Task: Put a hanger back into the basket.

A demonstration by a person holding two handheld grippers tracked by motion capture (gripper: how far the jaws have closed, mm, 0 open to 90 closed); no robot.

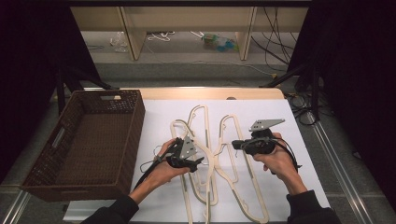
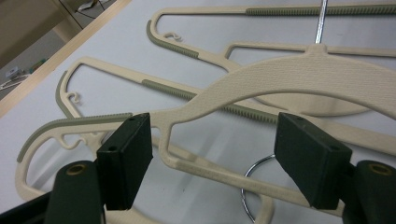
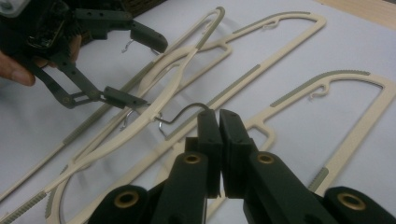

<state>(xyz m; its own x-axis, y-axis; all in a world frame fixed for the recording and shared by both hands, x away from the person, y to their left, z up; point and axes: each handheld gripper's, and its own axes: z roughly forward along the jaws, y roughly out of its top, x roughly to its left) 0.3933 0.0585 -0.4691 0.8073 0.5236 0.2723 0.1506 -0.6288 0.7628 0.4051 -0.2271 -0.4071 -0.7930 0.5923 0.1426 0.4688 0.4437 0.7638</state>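
Several cream plastic hangers lie crossed on the white sheet. One broad-shouldered hanger (image 1: 211, 161) (image 3: 154, 91) is tipped up on edge between the two grippers. My right gripper (image 1: 234, 145) (image 3: 218, 116) is shut on that hanger's thin metal hook (image 3: 182, 112), which runs into its closed pads. My left gripper (image 1: 198, 159) (image 2: 219, 154) (image 3: 149, 72) is open, and the hanger's shoulder (image 2: 289, 70) passes between its wide-set jaws. The left pad (image 2: 126, 158) sits right against the hanger's arm, while the right pad (image 2: 313, 158) stands clear of it.
A dark brown wicker basket (image 1: 136, 126) stands at the left of the table. Other hangers (image 1: 196, 116) (image 1: 240, 186) lie flat around the tipped one. The white sheet (image 1: 285, 177) ends near the table's far wooden edge (image 1: 210, 92).
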